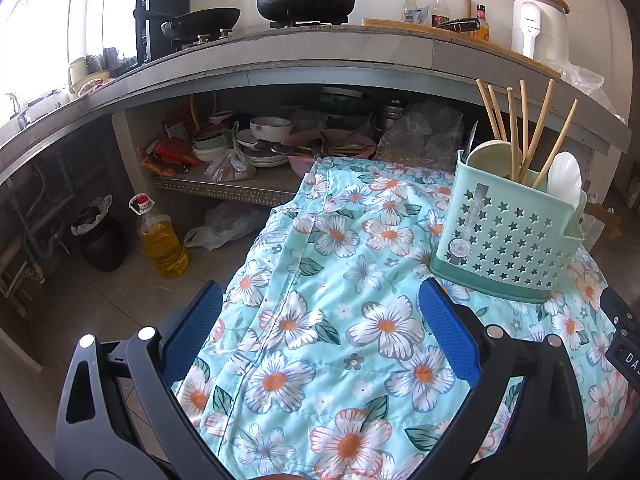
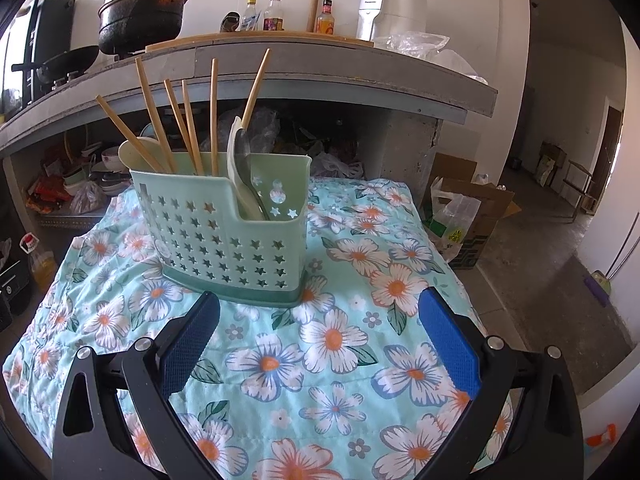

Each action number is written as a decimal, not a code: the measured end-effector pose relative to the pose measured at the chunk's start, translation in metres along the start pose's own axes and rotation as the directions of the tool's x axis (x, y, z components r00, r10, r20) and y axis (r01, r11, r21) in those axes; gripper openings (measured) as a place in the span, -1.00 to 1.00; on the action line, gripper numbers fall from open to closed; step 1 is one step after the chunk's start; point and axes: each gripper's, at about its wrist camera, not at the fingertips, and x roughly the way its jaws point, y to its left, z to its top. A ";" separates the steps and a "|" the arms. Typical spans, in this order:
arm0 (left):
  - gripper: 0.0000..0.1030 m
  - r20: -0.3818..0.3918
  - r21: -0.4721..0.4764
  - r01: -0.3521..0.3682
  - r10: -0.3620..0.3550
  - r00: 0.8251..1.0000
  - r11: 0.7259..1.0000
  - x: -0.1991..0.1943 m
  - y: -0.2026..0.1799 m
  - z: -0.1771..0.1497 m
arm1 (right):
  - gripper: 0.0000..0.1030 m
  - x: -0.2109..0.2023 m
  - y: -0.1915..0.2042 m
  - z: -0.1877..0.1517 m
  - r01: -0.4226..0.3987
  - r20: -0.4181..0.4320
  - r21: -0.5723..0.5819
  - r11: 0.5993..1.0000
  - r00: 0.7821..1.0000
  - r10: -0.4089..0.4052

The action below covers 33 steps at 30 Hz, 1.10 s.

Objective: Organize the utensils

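Both hand-held grippers, left [image 1: 320,312] and right [image 2: 318,322], hang released (nothing held); utensil caddy [image 2: 224,232] sits at 12 o'clock on the floral surface [image 2: 340,360].

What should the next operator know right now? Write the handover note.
Left gripper: open, empty, above the floral cloth.
Right gripper: open, empty, facing the green caddy.
Caddy stands upright on the cloth. Chopsticks stand in its taller section with a pale spoon; more spoons sit in the lower side pocket.
Done: no loose utensils visible on the cloth.
Left: apparently nothing; check outside both views.
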 end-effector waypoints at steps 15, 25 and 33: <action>0.84 0.001 0.004 0.006 -0.006 1.000 1.000 0.001 0.000 0.002 | 0.88 -0.002 0.001 0.002 0.004 0.007 -0.002 1.000 1.000 -0.004; 0.84 -0.003 0.006 0.007 -0.007 1.000 1.000 0.001 0.001 0.002 | 0.88 -0.003 0.000 0.001 0.009 0.005 -0.003 1.000 1.000 -0.009; 0.84 -0.004 0.006 0.007 -0.007 1.000 1.000 0.001 0.000 0.002 | 0.88 -0.003 -0.001 0.001 0.010 0.006 -0.003 1.000 1.000 -0.010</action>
